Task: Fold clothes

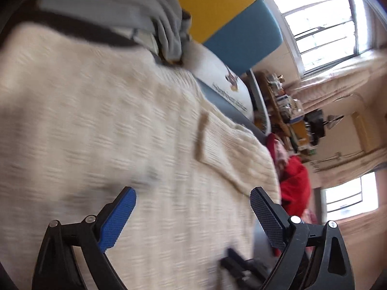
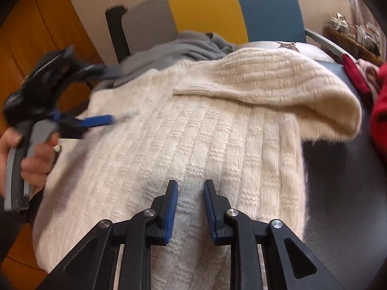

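A cream knit sweater (image 2: 183,130) lies spread over a dark seat (image 2: 338,181), with one part folded over its far right side (image 2: 278,82). My right gripper (image 2: 190,184) hovers just over the sweater's near middle, jaws a little apart, with knit below the gap and no pad pressing on it. My left gripper (image 2: 111,94), held in a hand (image 2: 36,159), sits at the sweater's left edge with its jaws wide. In the left wrist view the left gripper (image 1: 192,193) stands open over the blurred sweater (image 1: 108,120), nothing held.
A grey garment (image 2: 174,48) is bunched behind the sweater. Red clothes (image 2: 379,111) lie at the right. A white printed cushion (image 2: 285,44) rests against a backrest of grey, yellow (image 2: 205,12) and blue panels. A wooden door (image 2: 36,36) stands left.
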A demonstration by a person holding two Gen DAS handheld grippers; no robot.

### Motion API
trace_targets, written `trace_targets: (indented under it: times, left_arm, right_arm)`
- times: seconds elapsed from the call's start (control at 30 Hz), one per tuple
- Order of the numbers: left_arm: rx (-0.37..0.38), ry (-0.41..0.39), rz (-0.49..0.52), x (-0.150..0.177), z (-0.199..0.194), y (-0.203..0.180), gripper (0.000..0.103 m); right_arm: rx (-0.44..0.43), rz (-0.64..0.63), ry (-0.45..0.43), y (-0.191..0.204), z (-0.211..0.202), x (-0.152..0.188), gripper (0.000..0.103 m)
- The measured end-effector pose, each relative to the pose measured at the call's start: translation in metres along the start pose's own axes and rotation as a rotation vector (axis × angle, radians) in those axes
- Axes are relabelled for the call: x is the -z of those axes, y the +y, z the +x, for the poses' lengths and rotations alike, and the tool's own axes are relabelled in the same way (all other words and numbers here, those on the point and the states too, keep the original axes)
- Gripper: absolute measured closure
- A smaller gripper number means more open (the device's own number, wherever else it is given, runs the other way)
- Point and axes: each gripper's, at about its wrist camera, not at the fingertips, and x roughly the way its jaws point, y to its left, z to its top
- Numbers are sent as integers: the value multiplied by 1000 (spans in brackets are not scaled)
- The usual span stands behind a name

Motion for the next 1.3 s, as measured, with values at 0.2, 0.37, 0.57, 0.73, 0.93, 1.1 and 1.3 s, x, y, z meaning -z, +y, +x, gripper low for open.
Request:
trace_targets:
  times: [0.2, 0.37, 0.57, 0.73, 0.93, 1.1, 1.3]
  left_arm:
    - [-41, -18, -86, -14, 43, -19, 4]
    - [-52, -54, -120, -26, 51, -34, 8]
    - [-91, -27, -70, -10, 69, -48, 39]
    - [-79, -46, -125, -13, 74, -50, 53]
    - [-96, -55, -186, -23, 82, -45, 97]
    - [-50, -123, -101, -32, 44, -73, 97]
    - [95, -267, 66, -41, -54, -137, 97]
  right_arm:
    - [-87, 72, -23, -16, 2, 1, 81]
    - [-155, 127, -30, -28, 3, 1, 81]
    - [-183, 146, -36, -31, 1, 3, 81]
    - [-194, 156, -39, -33, 1, 2, 81]
    - [-208, 164, -39, -33, 2, 3, 81]
    - [-219, 172, -37, -35, 1, 4, 81]
    - [-236, 190, -33, -39, 5, 2, 81]
